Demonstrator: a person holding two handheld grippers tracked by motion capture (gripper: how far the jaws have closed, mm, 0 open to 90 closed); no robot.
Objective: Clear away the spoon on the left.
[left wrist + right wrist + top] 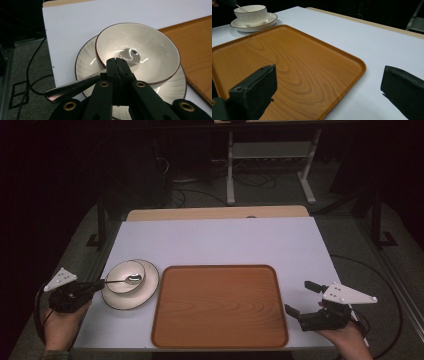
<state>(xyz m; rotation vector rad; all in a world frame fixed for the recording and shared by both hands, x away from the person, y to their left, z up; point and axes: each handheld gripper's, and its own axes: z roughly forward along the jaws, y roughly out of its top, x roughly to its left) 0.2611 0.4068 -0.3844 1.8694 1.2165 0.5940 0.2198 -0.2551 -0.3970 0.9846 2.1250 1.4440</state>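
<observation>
While left gripper (117, 65) clamps the slim polished steel spoon (100, 75) mid-handle over the white ceramic bowl (160, 57), expect a stiff, light, slippery grip; right gripper (300, 299) gapes wide.

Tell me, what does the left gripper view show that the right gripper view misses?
The left gripper view looks into the bowl at the spoon, its handle clamped in the shut left gripper. The right gripper view gives the right gripper, jaws wide apart over the wooden tray's near corner. Both share bowl, saucer, tray and white table.
</observation>
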